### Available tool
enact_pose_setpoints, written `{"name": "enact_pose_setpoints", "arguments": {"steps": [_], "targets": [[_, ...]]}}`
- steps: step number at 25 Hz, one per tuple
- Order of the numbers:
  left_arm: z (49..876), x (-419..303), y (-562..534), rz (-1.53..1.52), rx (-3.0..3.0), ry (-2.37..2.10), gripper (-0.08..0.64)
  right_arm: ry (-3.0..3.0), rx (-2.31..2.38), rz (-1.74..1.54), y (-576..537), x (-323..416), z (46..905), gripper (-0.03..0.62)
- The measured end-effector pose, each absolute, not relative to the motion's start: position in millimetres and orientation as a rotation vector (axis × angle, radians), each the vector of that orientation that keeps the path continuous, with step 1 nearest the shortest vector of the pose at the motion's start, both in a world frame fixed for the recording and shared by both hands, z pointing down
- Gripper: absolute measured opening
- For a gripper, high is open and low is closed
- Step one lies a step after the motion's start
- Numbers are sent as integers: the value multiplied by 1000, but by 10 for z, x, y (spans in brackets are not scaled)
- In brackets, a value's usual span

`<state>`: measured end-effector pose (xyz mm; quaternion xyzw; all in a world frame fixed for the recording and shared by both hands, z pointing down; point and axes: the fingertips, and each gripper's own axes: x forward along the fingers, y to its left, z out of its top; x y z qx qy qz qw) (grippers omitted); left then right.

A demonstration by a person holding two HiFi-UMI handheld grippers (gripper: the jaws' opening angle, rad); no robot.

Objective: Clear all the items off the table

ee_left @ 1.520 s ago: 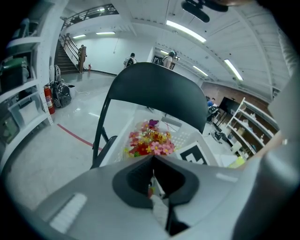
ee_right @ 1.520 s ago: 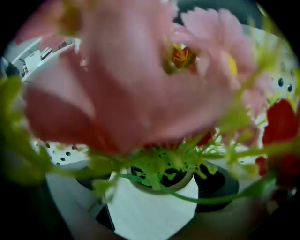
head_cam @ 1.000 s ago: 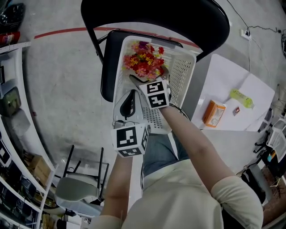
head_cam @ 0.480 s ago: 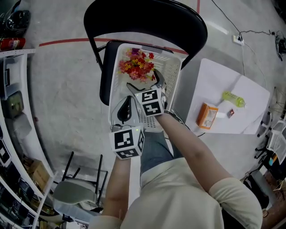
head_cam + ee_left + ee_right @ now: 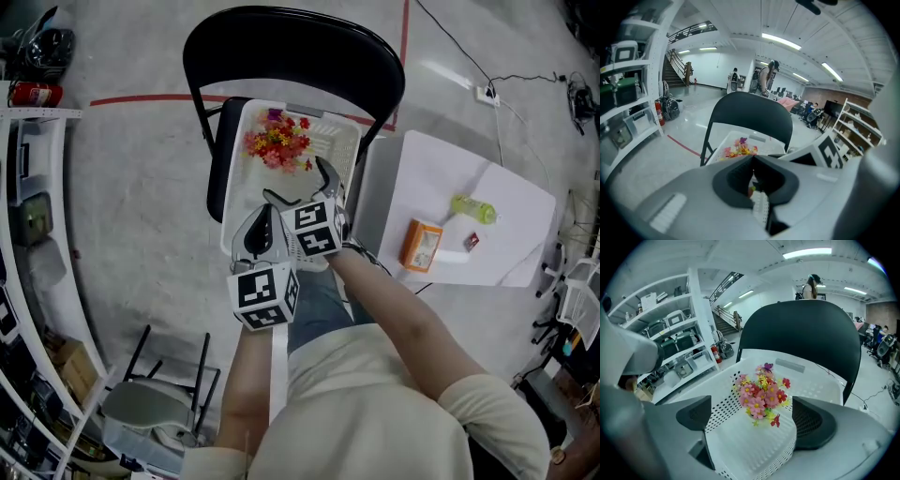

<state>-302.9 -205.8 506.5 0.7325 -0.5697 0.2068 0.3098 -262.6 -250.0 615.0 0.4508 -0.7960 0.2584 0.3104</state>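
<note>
White basket point(image 5: 239, 178) holding flowers point(image 5: 277, 145) perches on the chair point(image 5: 291, 52); the released, empty right gripper point(image 5: 302, 187) or clenched, empty left gripper point(image 5: 260, 232) could nudge it off.

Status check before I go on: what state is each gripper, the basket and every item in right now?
left gripper: jaws together, holding nothing.
right gripper: jaws apart, empty, above the basket.
flowers: in the basket, free of both grippers.
basket: on the chair seat, holding only the flowers.
orange box: lying flat on the table.
green bottle: on its side on the table.
small red item: on the table, too small to identify.
</note>
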Motion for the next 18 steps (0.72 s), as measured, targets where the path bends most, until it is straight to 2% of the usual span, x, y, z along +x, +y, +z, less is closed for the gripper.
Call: {"name": "enact_pose_setpoints", "arguments": {"steps": [9, 12, 18], "targets": [[4791, -3017, -1870, 544, 1927, -1561, 8, -2160, 1171, 624, -2309, -2424, 5685, 522], [4720, -2980, -1803, 553, 1935, -1567, 8, -2182, 1148, 602, -2221, -2346, 5534, 413], [4596, -2863, -1683, 557, 1937, -1575, 8, -2231, 1114, 565, -2051, -2202, 5212, 304]]}}
